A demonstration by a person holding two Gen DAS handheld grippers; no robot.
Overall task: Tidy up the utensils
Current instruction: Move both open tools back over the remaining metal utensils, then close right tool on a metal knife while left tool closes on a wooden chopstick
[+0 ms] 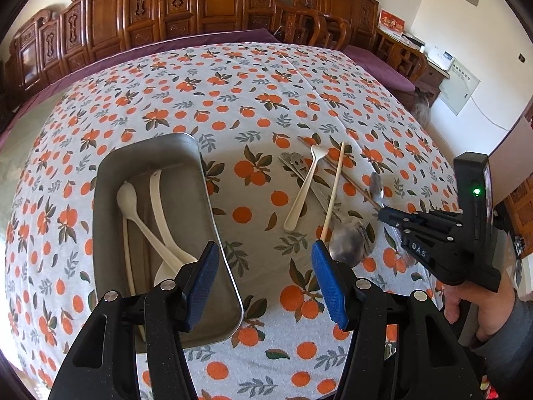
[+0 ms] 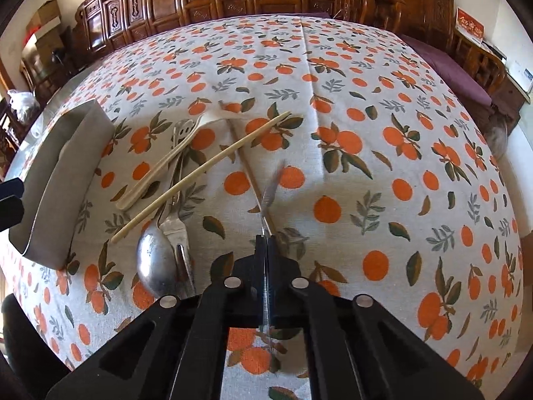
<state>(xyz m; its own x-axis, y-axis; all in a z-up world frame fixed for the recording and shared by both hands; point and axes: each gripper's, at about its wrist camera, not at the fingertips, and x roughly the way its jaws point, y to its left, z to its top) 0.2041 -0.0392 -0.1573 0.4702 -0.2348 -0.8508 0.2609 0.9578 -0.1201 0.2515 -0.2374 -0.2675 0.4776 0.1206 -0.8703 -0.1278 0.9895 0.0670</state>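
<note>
Across the worktop (image 2: 383,106), under a cloth printed with oranges, loose utensils lie in a crossed heap toward its right half: a cream plastic fork (image 2: 160,163), a pale chopstick (image 2: 200,173) slanting over it, a steel fork (image 2: 176,230) and a steel spoon (image 2: 156,263) side by side, and a thin dark chopstick (image 2: 248,166) running beneath them. A metal tray (image 1: 200,180) sits to the left of the heap, holding two cream spoons (image 1: 146,223) and a chopstick along its left wall. Carved wooden chairs line the far edge.

The right claw (image 2: 265,243) is pressed together on a slim metal utensil (image 2: 271,183), gripping it partway along so its blurred end sticks out ahead, just above the dark chopstick. The left claw (image 1: 266,266) stands half apart with nothing between its blue pads (image 1: 328,283), poised over the tray's near right corner. Both claws tilt steeply down; a hand (image 1: 479,313) in a grey sleeve grips the right one.
</note>
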